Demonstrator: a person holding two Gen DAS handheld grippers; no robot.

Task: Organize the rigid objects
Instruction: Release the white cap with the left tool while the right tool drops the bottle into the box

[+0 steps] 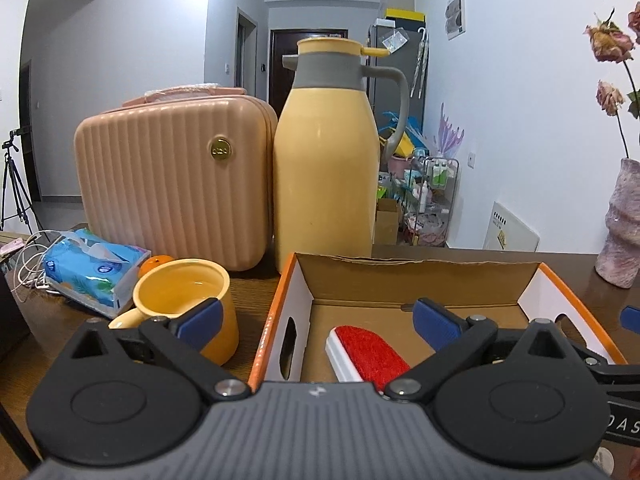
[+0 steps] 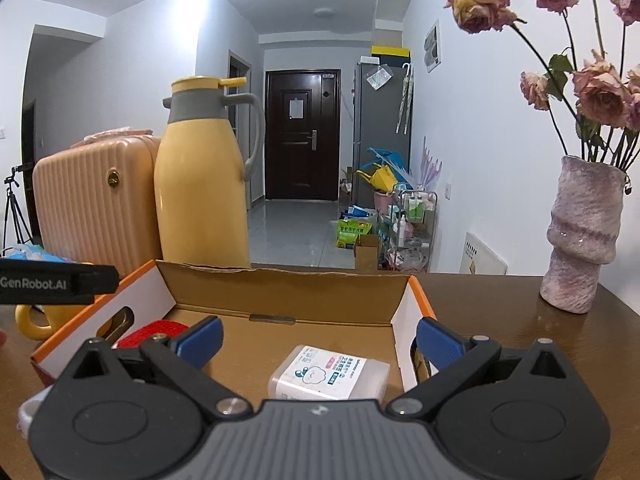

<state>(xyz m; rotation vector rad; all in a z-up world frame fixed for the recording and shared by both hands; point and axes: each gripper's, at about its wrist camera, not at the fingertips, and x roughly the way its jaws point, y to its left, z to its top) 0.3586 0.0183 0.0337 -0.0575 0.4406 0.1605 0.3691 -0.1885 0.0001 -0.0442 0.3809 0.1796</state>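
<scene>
With my left tongs (image 1: 316, 320) and right tongs (image 2: 318, 338) both spread wide and empty, the brush (image 1: 370, 354) and white box (image 2: 330, 374) lie low in the carton (image 2: 280, 292), so I judge the mug (image 1: 188, 304) at lower left is next.

A lived-in home: beyond the fingers a hallway runs to a dark front door (image 2: 303, 135), with a fridge (image 2: 382, 128), cluttered storage cart (image 2: 414, 220) and vase of dried roses (image 2: 582, 236) right of them.
</scene>
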